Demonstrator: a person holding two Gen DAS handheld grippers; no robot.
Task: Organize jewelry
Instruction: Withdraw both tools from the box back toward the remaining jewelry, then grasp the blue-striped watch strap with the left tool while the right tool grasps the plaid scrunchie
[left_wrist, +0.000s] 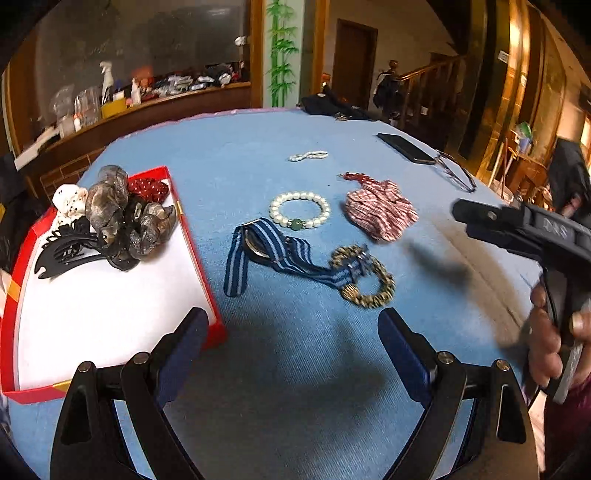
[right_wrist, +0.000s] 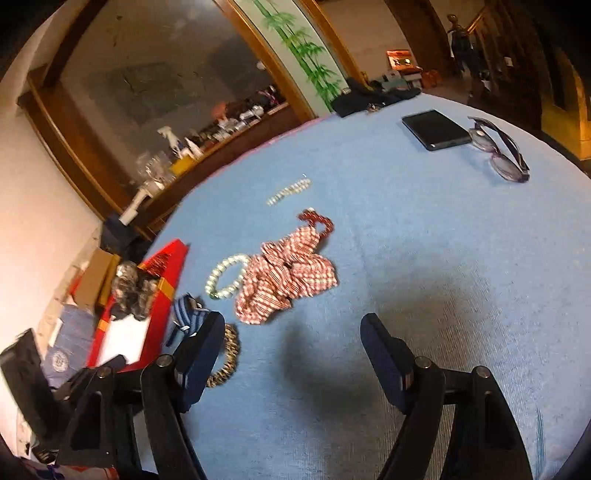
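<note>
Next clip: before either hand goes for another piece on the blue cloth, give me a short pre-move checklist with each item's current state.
1. Left tongs open and empty: ok.
2. Right tongs open and empty: ok; only cloth lies between the pads.
3. Free space in the red tray: ok, its near half shows bare white lining.
4. Pearl bracelet lying free of other pieces: ok.
5. Striped watch free to lift alone: not ok, its strap end lies across the gold bracelet.
6. Red beads free of the checked scrunchie: cannot tell; they touch or tuck under it.
</note>
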